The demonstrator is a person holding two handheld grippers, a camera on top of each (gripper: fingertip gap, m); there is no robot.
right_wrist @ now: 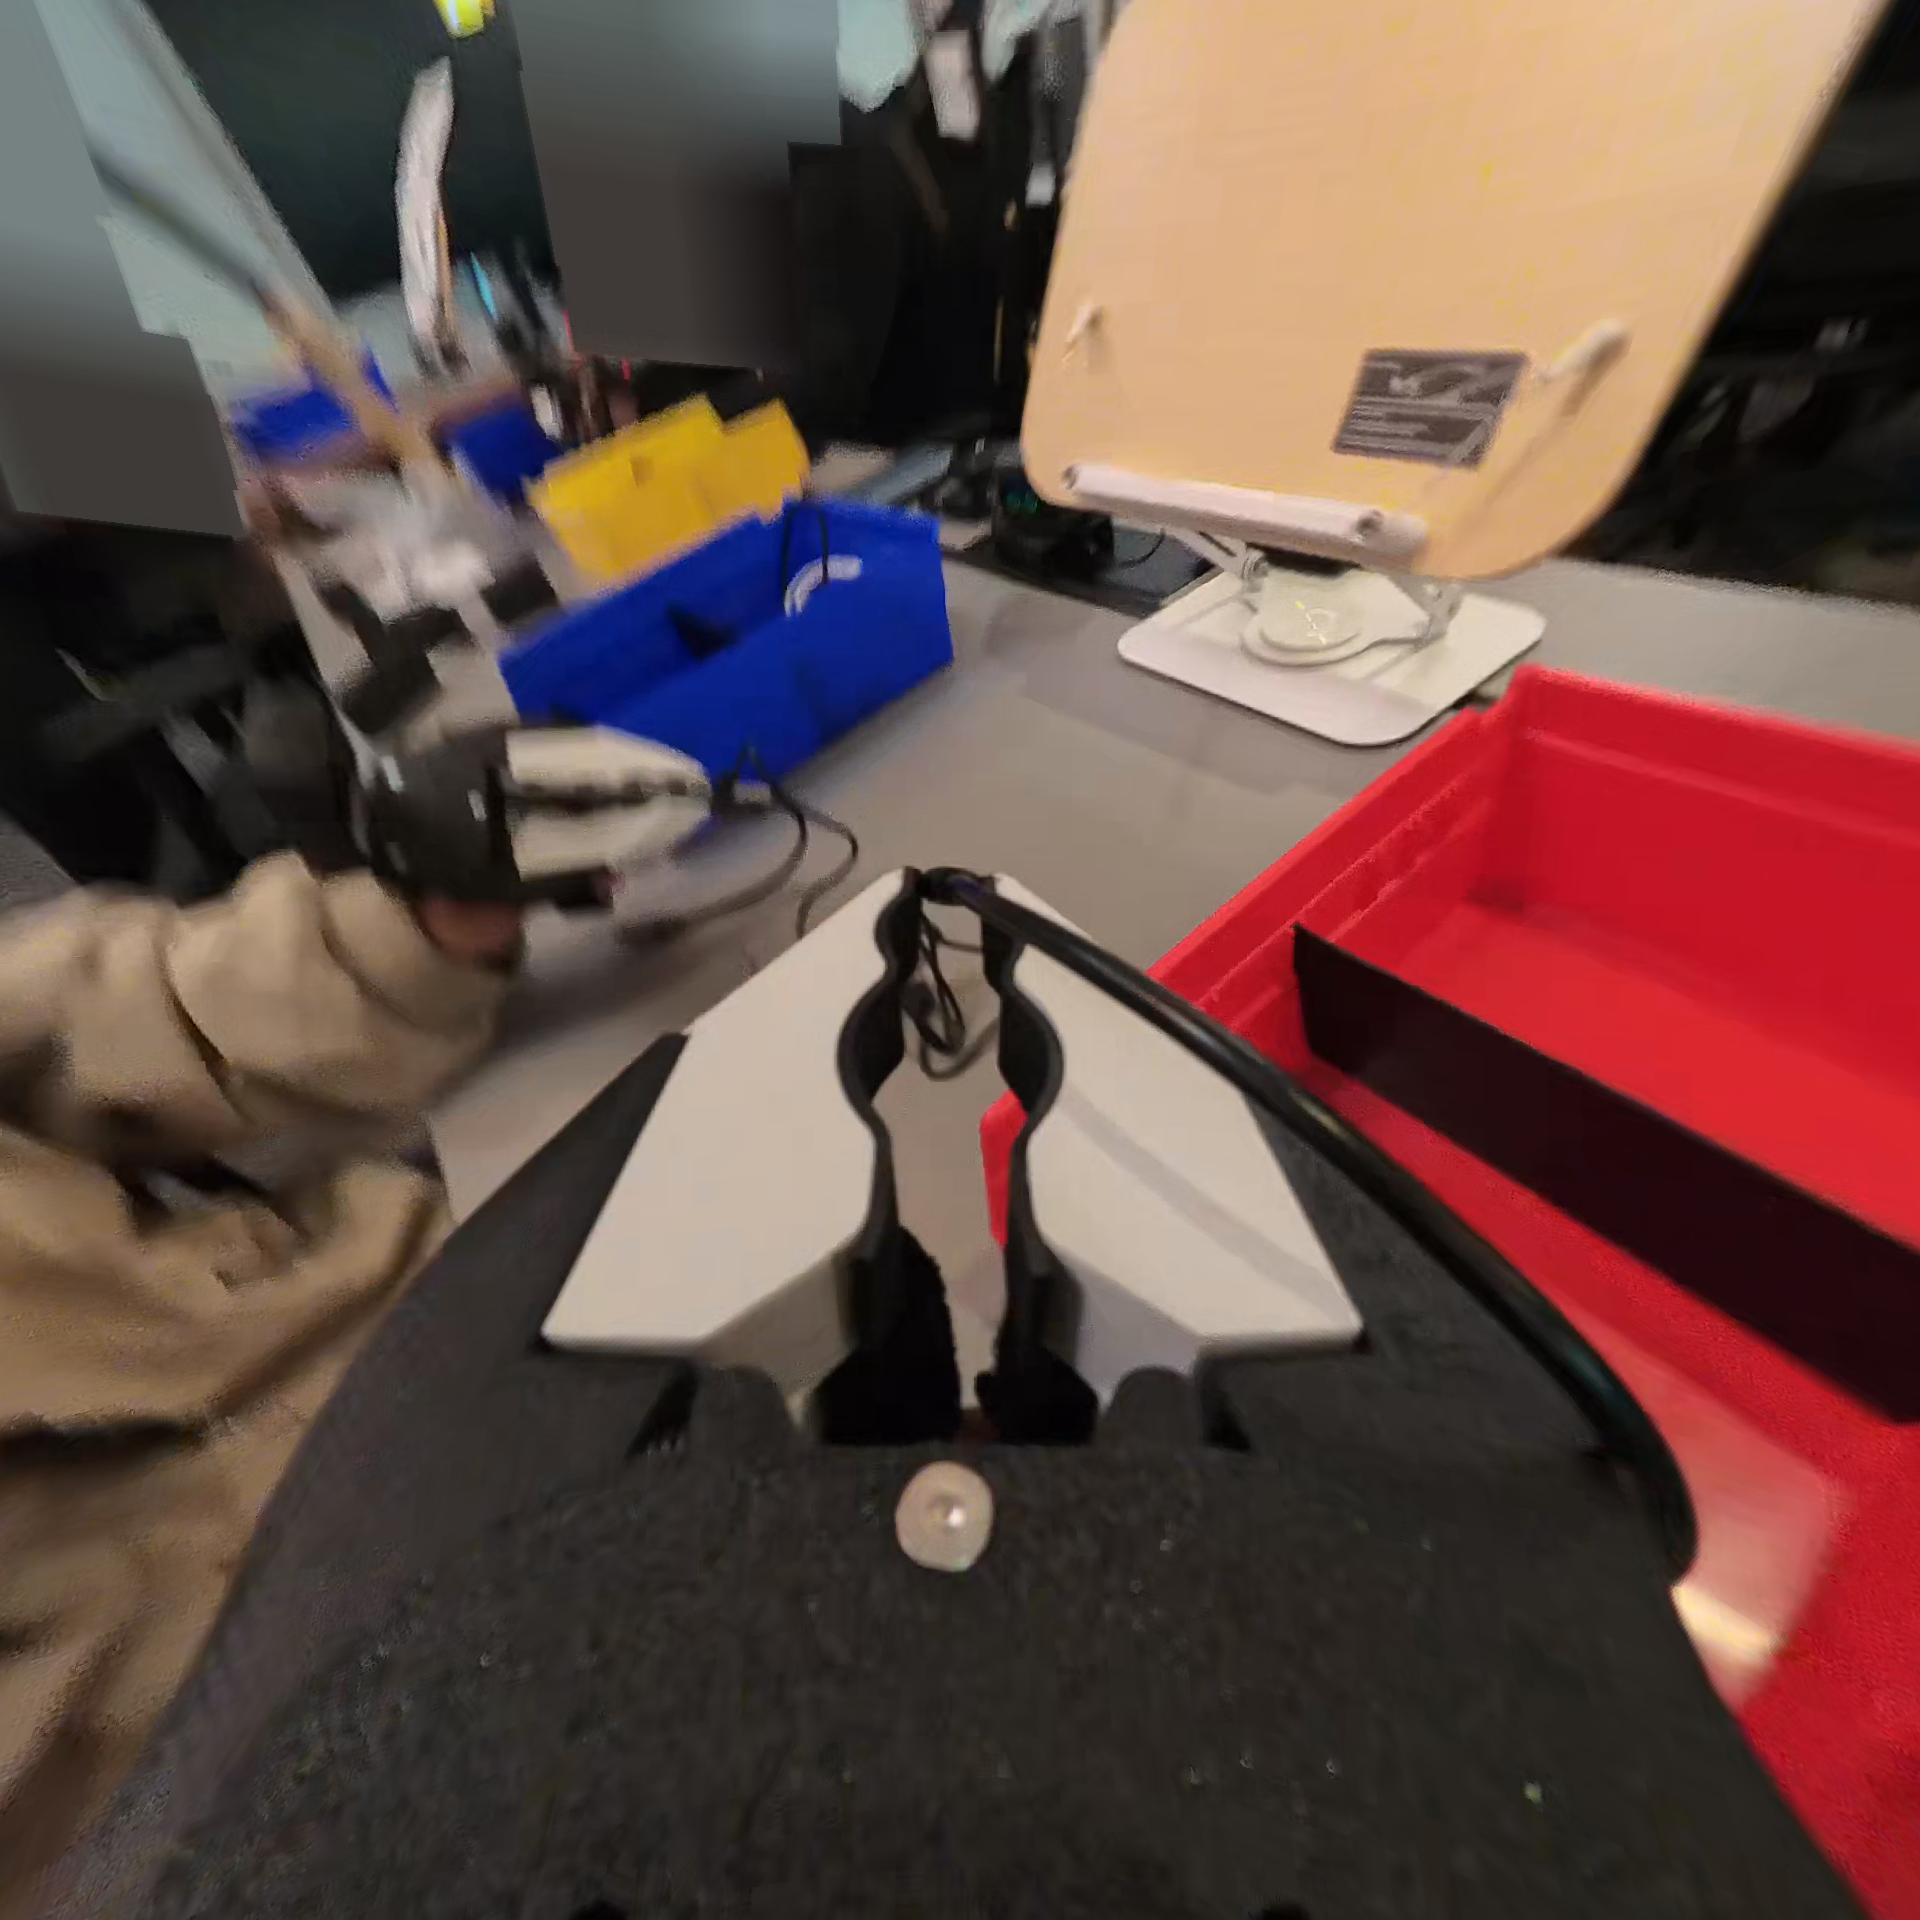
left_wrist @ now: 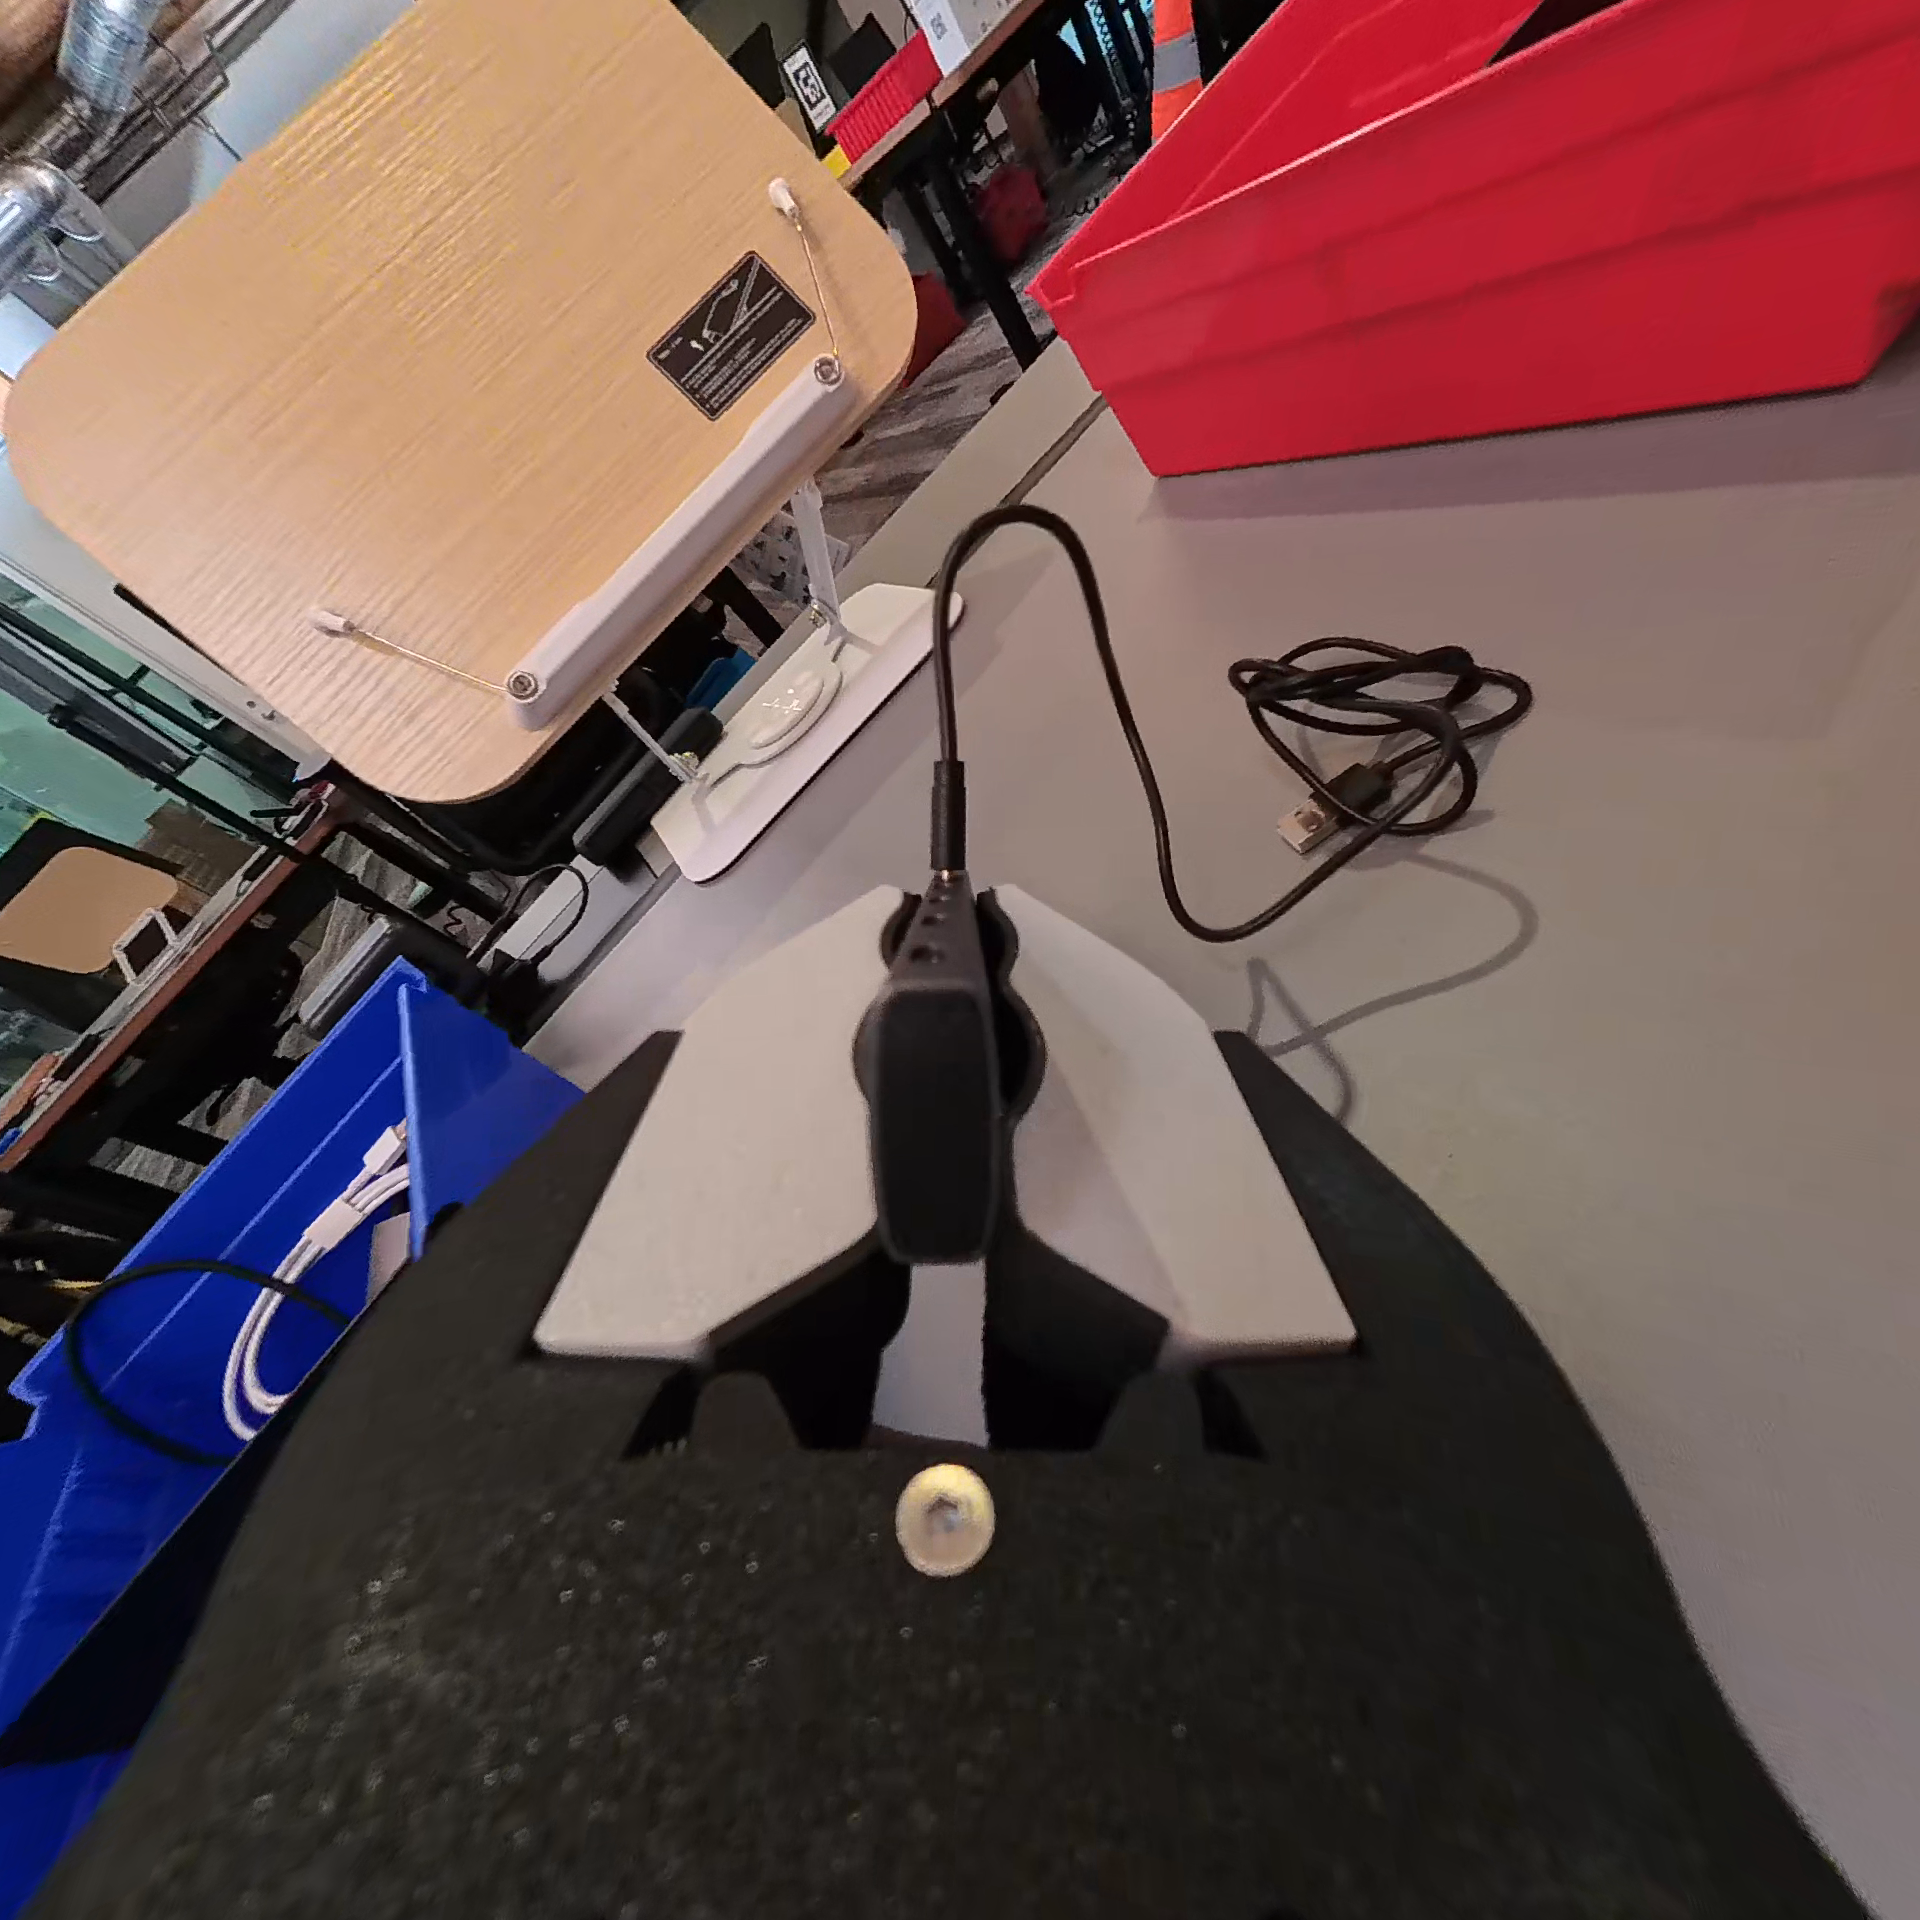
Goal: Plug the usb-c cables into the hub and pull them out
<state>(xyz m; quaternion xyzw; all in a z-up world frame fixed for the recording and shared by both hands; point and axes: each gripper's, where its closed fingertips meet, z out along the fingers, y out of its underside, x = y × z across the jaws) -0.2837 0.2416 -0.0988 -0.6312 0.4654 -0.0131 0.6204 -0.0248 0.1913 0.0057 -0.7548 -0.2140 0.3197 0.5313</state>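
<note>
In the left wrist view we see our left tool [left_wrist: 948, 904] clamped on the black hub [left_wrist: 930, 1101], which stands on edge between the two grey fingers [left_wrist: 727, 1143] at the centre of the frame. A thin black cable [left_wrist: 1127, 727] is plugged into the hub's far end, arches upward, then drops to the grey surface [left_wrist: 1610, 1143] and runs to a loose coil [left_wrist: 1382, 717] at middle right, where a plug end [left_wrist: 1311, 824] lies just beside the coil. A red bin [left_wrist: 1507, 281] fills the upper right, a blue bin [left_wrist: 208, 1382] holding a white cable [left_wrist: 301, 1278] sits at lower left, and a wooden book stand [left_wrist: 416, 343] on a white base occupies the upper left.

In the right wrist view our right tool [right_wrist: 948, 883] is pinched together at its tips on a thicker black cable [right_wrist: 1299, 1101], which sweeps back along the right finger toward the lower right of the frame; we cannot make out its plug. The fingers gape only lower down, where their inner edges curve. At middle left the left tool [right_wrist: 686, 795] shows blurred, held by a person's hand [right_wrist: 468, 925] in a beige sleeve [right_wrist: 156, 1143]. The red bin [right_wrist: 1662, 935], with a black divider [right_wrist: 1610, 1143], lies at right, the blue bin [right_wrist: 748, 644] above centre left, the book stand [right_wrist: 1403, 260] at upper right.
</note>
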